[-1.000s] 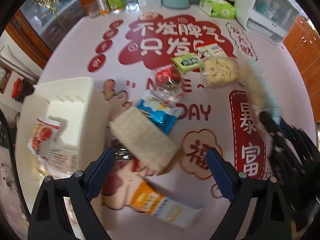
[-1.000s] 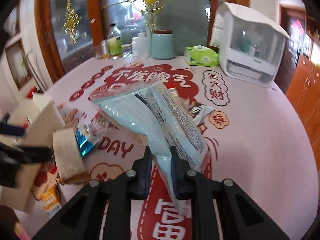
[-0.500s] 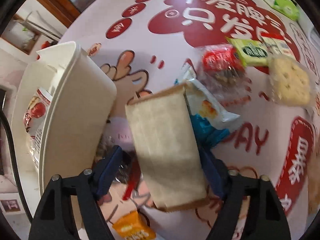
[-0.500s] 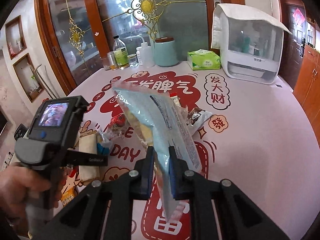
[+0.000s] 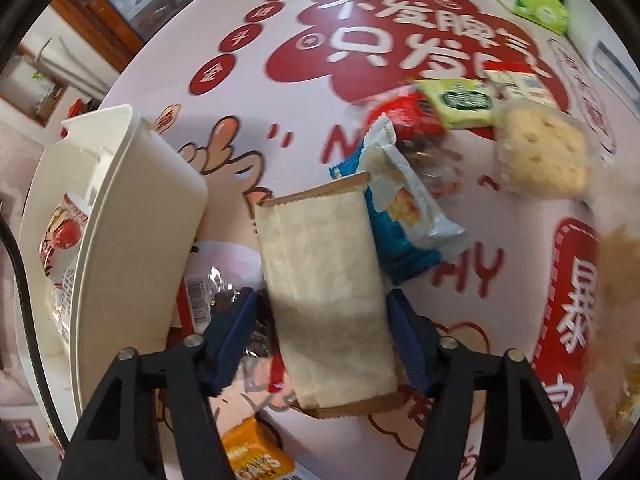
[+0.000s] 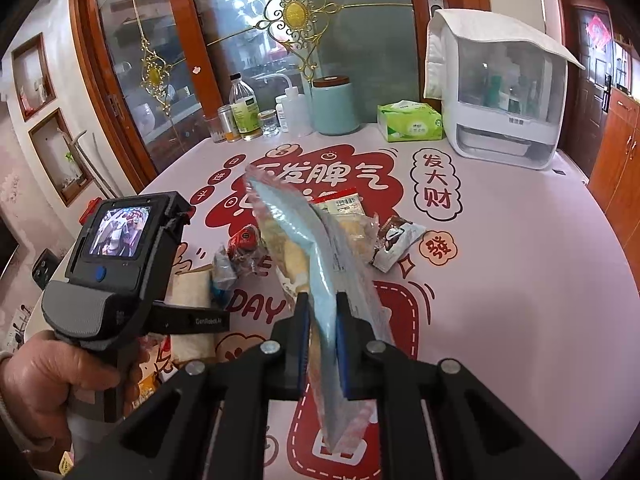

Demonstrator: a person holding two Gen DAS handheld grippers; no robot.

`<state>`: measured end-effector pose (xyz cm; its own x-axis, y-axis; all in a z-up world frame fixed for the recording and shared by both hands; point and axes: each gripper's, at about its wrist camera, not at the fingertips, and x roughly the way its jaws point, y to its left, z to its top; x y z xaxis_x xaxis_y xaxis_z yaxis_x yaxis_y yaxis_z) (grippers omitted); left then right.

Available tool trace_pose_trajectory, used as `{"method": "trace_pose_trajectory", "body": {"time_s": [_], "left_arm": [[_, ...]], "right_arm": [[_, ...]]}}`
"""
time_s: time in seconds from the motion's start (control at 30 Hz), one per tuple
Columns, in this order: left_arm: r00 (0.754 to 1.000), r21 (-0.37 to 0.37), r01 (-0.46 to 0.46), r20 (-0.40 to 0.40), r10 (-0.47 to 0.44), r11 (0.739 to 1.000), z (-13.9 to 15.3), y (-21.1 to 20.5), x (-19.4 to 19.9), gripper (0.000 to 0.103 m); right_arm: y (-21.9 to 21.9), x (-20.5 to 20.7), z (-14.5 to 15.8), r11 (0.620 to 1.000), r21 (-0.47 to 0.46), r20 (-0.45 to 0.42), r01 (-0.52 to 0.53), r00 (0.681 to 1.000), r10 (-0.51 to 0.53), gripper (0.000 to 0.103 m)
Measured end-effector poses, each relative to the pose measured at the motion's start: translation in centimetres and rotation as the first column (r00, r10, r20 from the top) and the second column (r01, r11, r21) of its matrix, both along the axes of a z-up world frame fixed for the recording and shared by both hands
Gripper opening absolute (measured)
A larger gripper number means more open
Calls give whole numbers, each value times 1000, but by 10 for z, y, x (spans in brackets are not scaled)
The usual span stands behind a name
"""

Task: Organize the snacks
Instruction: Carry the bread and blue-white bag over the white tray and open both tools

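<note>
Straddling the beige paper-wrapped packet [image 5: 326, 300] at the lower middle of the left wrist view, the left gripper [image 5: 320, 344] is standing half spread, its blue pads flanking the packet's long sides; the right pad looks to be touching, the left pad showing a sliver of gap, so a firm squeeze is not yet evident. Its jaws have just been closing with the packet between them. The packet is looking light and soft, probably squashy under pressure, its crimped ends stiffer; taking it across the middle of the long sides seems wisest, gently. It is lying on the printed tablecloth [image 5: 280, 100], just beside the white bin [image 5: 132, 232] at the left, which is already holding a red-printed pack [image 5: 60, 240].

At the lower middle of the right wrist view, the right gripper [image 6: 322, 340] is pinching the pale blue snack bag [image 6: 320, 280], a thin, floppy, slippery film, near its lower end.

Compared with a second ago, the packet is filling far more of the left view, and the bag is standing more edge-on.
</note>
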<state>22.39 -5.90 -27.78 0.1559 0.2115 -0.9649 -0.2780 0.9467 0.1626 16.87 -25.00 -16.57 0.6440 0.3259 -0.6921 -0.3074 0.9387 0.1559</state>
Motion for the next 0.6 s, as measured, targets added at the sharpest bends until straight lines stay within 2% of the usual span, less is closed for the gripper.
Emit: {"method": "trace_pose_trajectory", "body": {"time_s": [0.07,0.13,0.2,0.4,0.6], "left_arm": [[999,-5,30,15,-30,1000,3,-7,-4,55],[999,-57,36,3,-36,998,1,-9,-6,55],[999,-77,38,-8,-38,996,-2,-11,-9,55],[996,-99,91,-2,-92,991,0,-21,-23,53],[986,-158,162,64,-154,974,32,-21,-38,52]], "right_arm": [[0,-2,1,1000,2,-1,-1,1000,1,8],[1,-3,1,1000,0,2,0,1000,0,8],[0,-4,1,1000,-2,0,1,1000,-1,7],[-3,-6,2,1000,16,-9,5,1000,-5,5],[-6,-9,8,999,52,-15,9,1000,-8,5]]}}
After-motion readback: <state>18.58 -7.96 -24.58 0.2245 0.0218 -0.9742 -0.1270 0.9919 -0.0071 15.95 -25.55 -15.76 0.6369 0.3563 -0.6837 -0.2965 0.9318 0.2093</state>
